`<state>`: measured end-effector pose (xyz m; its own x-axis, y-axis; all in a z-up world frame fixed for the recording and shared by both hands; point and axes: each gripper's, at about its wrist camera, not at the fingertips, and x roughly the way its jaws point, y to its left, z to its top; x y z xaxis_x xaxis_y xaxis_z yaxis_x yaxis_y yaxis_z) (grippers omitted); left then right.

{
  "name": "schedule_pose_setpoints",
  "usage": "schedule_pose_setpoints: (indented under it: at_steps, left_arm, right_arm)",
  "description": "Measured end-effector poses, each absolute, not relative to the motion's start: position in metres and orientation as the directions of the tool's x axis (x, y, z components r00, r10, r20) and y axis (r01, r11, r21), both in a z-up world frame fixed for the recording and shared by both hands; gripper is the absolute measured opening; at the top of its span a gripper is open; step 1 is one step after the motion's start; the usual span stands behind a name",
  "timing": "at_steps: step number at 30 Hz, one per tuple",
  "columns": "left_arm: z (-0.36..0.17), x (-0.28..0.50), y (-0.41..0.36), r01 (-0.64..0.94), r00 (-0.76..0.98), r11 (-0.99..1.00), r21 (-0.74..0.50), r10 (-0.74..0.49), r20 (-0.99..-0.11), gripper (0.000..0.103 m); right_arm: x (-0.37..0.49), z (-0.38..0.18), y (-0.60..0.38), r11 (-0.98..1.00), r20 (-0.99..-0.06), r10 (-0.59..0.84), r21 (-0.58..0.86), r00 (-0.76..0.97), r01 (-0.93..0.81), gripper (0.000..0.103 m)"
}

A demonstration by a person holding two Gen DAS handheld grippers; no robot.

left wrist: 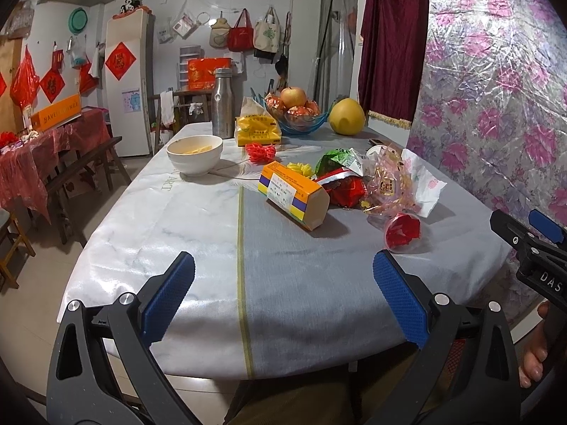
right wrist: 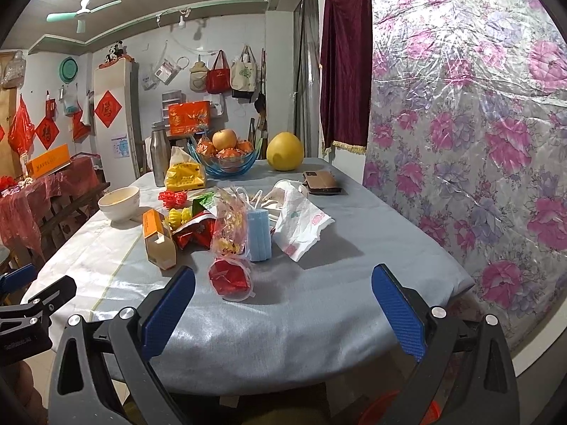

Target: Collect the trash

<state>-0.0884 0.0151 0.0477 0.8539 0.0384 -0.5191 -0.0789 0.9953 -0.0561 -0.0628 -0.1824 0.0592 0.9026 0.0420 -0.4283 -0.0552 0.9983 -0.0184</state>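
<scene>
A heap of trash lies mid-table: an orange carton (left wrist: 294, 194) (right wrist: 157, 239), red foil wrappers (left wrist: 342, 189) (right wrist: 196, 230), a green packet (left wrist: 338, 161) (right wrist: 203, 202), a clear printed bag (left wrist: 388, 184) (right wrist: 228, 223), a red cup wrapper (left wrist: 402, 230) (right wrist: 230, 278), a flowered napkin (left wrist: 427, 184) (right wrist: 301, 226) and a blue face mask (right wrist: 260, 235). My left gripper (left wrist: 283, 292) hangs open over the table's near edge, short of the heap. My right gripper (right wrist: 283, 301) is open too, just before the red cup wrapper. Nothing is held.
Farther back stand a white bowl (left wrist: 195, 154), steel flask (left wrist: 223, 102), yellow tissue pack (left wrist: 257, 129), fruit bowl (left wrist: 297, 109), pomelo (left wrist: 346, 116) and a phone (right wrist: 320, 182). Red (left wrist: 261, 151) and yellow (right wrist: 179, 216) bows lie near the heap. A flowered sheet (right wrist: 478, 124) walls the right side.
</scene>
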Motion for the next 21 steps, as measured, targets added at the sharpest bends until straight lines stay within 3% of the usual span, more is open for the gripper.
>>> schedule_pose_setpoints:
  at_steps: [21]
  left_arm:
    - [0.0464,-0.0883,0.0143,-0.077,0.853,0.995,-0.058,0.036,-0.521,0.097]
  right_arm:
    - [-0.0632,0.0587,-0.1816,0.998,-0.433,0.047,-0.015,0.900,-0.060,0.097]
